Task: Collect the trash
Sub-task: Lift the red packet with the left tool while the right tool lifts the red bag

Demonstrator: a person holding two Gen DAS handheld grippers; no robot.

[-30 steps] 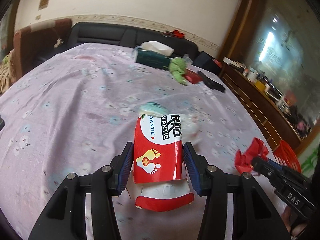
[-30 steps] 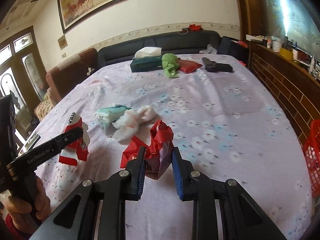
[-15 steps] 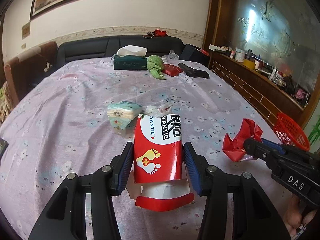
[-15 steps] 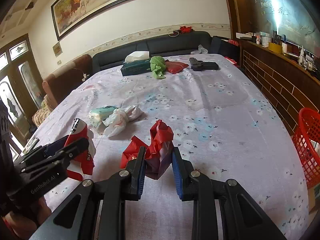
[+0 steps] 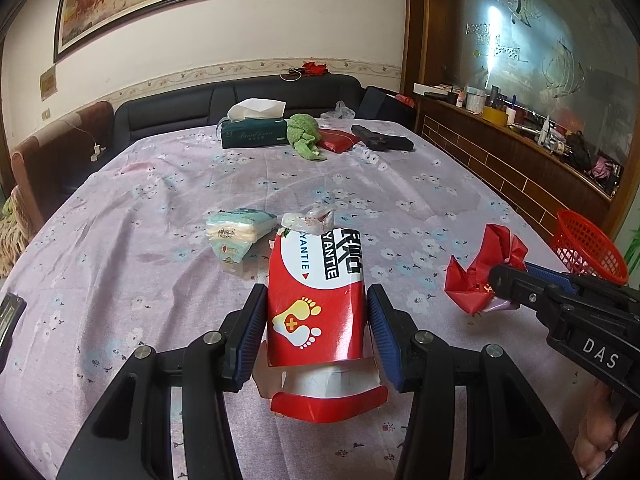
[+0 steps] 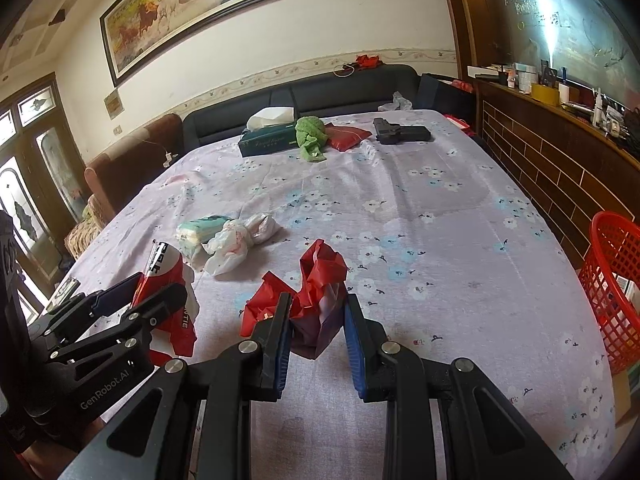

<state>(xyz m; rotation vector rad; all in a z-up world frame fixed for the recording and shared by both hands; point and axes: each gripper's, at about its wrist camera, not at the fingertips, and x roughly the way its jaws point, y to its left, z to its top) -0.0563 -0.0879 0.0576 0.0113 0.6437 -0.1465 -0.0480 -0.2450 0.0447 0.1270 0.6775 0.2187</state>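
Observation:
My left gripper (image 5: 316, 320) is shut on a red and white carton (image 5: 318, 300) with a foot logo, held above the floral tablecloth; the carton also shows in the right wrist view (image 6: 168, 276). My right gripper (image 6: 316, 320) is shut on a crumpled red wrapper (image 6: 320, 292), which also shows in the left wrist view (image 5: 484, 276). A teal tissue pack (image 5: 236, 234) and a knotted clear plastic bag (image 6: 236, 240) lie on the cloth ahead. A red mesh basket (image 6: 616, 280) stands beyond the table's right edge.
At the far end lie a green tissue box (image 5: 254, 132), a green cloth (image 5: 304, 136), a red pouch (image 5: 338, 140) and a black pistol-shaped object (image 5: 382, 142). A dark sofa (image 5: 240, 100) stands behind the table; a brick-fronted counter (image 5: 520, 160) runs along the right.
Both grippers have lifted and pulled back with their loads. The left view has swung level and rightward, bringing the red basket more into view.

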